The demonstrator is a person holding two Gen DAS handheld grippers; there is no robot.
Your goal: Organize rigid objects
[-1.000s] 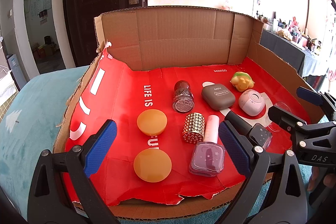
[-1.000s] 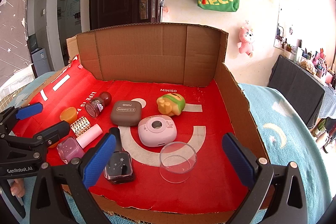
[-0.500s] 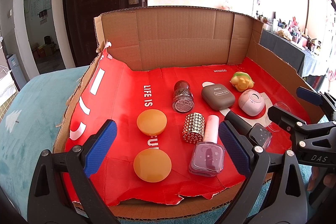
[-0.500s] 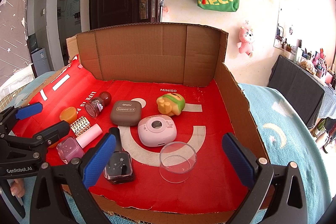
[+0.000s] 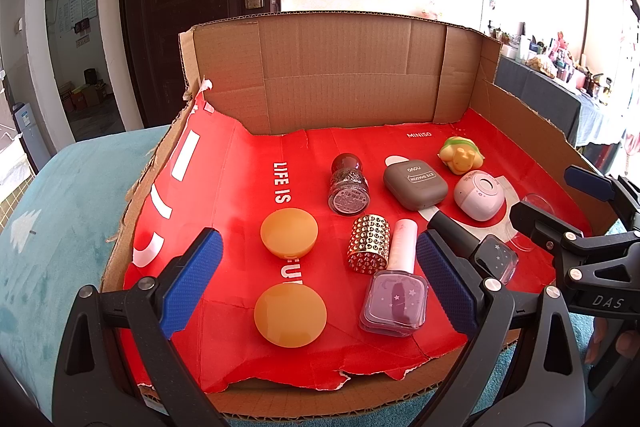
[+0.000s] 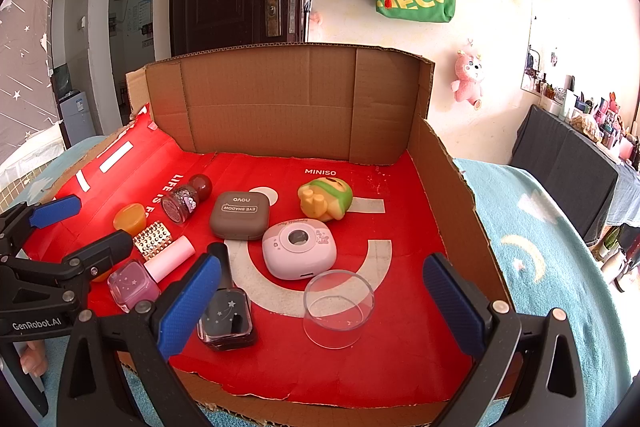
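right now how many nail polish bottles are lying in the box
2. The purple nail polish bottle with the pink cap lies near the front edge beside the gold studded cylinder. The dark nail polish bottle with stars lies just right of it. None seem hidden.

Teal blanket (image 5: 68, 219), opened cardboard box (image 5: 348, 75) lying on it

The cardboard box (image 5: 348, 75) is viewed by both wrist cameras from its near open edge, close and slightly downward, facing the door. Its left half fills one view, its right half the other; the brown case (image 5: 415, 183) (image 6: 239, 215) is shared.
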